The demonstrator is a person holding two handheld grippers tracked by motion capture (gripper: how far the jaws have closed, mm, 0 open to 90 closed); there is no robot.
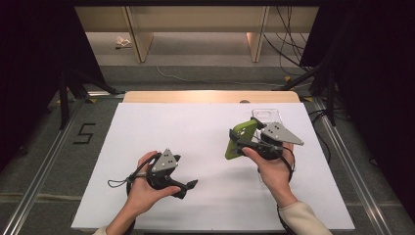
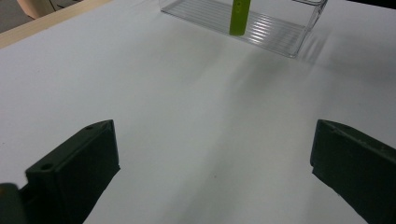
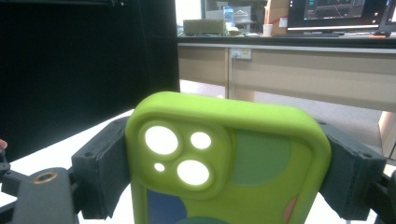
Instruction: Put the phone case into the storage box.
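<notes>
A lime-green phone case (image 1: 243, 131) with camera cut-outs (image 3: 177, 154) stands upright above the white table, right of centre. My right gripper (image 1: 237, 143) is shut on it, and in the right gripper view the two black pads (image 3: 105, 158) press on its two long edges. My left gripper (image 1: 185, 171) rests low at the front left in a person's hand. Its jaws stand wide apart over bare white surface (image 2: 215, 154), with nothing between them. In the left gripper view the case (image 2: 239, 18) shows edge-on, far ahead.
A clear ribbed plastic box (image 1: 266, 116) sits on the table just behind the right gripper, also seen as the clear box (image 2: 275, 32) in the left gripper view. White sheet (image 1: 195, 127) covers the tabletop; a wooden strip (image 1: 210, 96) runs along the far edge. Dark stands flank both sides.
</notes>
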